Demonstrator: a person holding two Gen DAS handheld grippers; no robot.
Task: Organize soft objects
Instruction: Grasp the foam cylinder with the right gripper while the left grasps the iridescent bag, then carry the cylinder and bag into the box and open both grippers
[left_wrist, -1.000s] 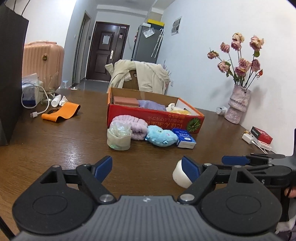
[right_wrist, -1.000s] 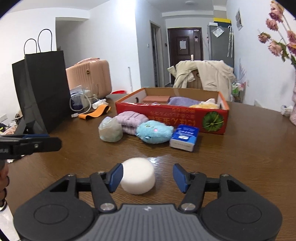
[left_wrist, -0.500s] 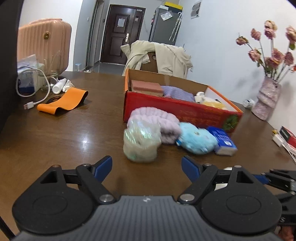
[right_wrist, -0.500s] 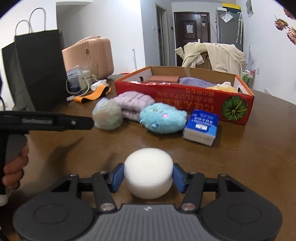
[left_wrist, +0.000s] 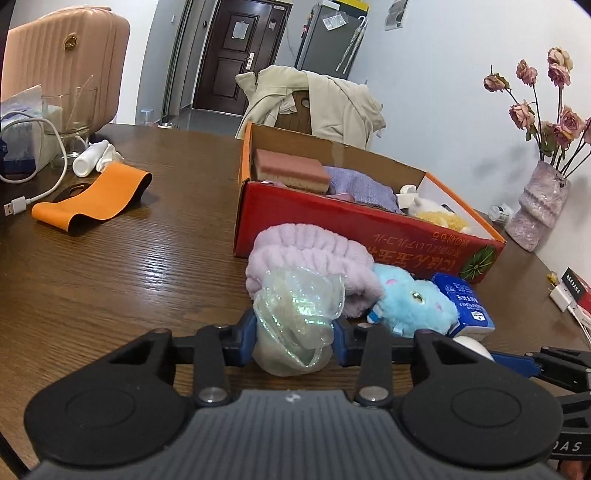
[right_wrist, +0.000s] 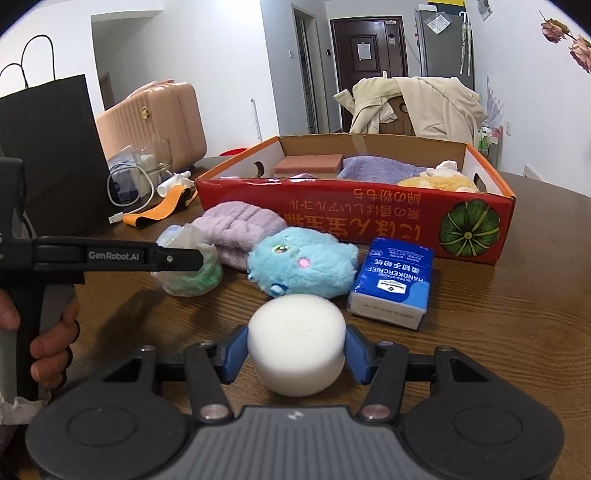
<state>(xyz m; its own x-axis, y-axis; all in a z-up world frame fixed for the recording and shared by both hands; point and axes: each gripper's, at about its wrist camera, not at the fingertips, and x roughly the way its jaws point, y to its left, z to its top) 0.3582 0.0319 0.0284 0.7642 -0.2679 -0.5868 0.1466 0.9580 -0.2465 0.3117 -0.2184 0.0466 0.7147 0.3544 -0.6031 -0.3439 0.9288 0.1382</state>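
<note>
1. Far left, at our nine o'clock in the right wrist view: a black paper bag (right_wrist: 48, 155) stands on the table (right_wrist: 517, 302), with a pink suitcase (right_wrist: 162, 118) behind it. An orange band (left_wrist: 92, 199) and a white cable (left_wrist: 40, 184) lie flat at ten o'clock from the left gripper.
2. Left gripper (left_wrist: 295, 332): jaws closing, with the crinkled iridescent pouch (left_wrist: 295, 317) between the blue pads and both pads touching its sides. The pouch sits on the table at our twelve o'clock, right at the fingertips.
3. Touching the pouch at one o'clock: a lilac headband (left_wrist: 314, 258). Beside it, at two o'clock: a blue plush toy (left_wrist: 413, 306), then a blue tissue pack (left_wrist: 465, 302).
4. Right gripper (right_wrist: 297, 350): narrowed onto the white round sponge (right_wrist: 297, 347), both pads pressed on its flanks. We cannot tell whether it rests on the table.
5. From the sponge, the plush is close at twelve o'clock and the tissue pack close at one o'clock.
6. Red cardboard box (right_wrist: 369, 218) behind the row, top open, near wall facing us. Inside: a pink sponge block (right_wrist: 308, 164), lilac cloth (right_wrist: 380, 170), yellow plush (right_wrist: 436, 181).
7. Open wood lies at three o'clock from the right gripper. A vase of dried roses (left_wrist: 539, 206) stands by the wall, far right.
</note>
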